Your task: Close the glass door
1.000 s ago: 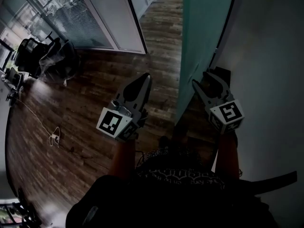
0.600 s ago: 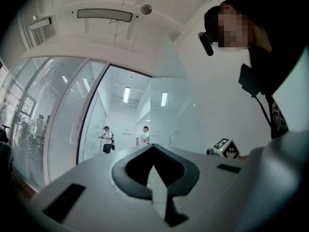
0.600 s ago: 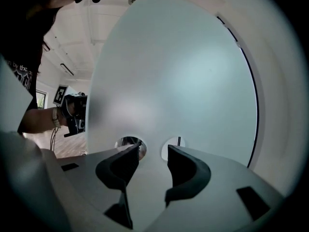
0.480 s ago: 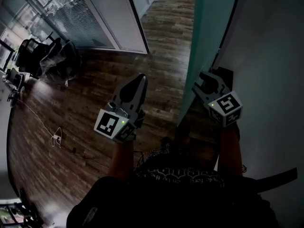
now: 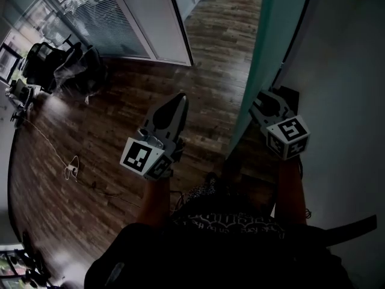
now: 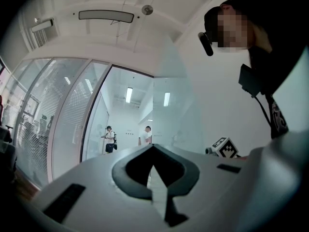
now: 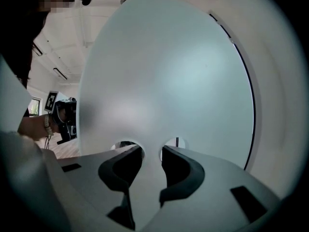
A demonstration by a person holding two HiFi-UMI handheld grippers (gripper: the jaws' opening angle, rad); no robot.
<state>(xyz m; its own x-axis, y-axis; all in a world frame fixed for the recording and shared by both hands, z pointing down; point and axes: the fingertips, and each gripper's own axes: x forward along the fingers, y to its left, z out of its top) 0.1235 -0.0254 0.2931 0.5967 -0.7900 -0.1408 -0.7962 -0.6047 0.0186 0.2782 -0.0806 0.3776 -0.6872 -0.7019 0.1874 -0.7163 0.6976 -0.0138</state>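
- The glass door (image 5: 272, 47) stands tall on the person's right. It is partly open and sits close to the white wall (image 5: 352, 71).
- The right gripper (image 5: 261, 103) is up against the door. Its jaws are a little apart, and the tips sit right at the frosted glass (image 7: 164, 81). Nothing is between them.
- The left gripper (image 5: 179, 99) hangs over the wood floor (image 5: 114, 131), away from the door. Its jaws (image 6: 152, 150) are pressed together and hold nothing.
- Black office chairs (image 5: 57, 68) stand far off to the left.
- A thin cable (image 5: 71, 170) lies on the floor.
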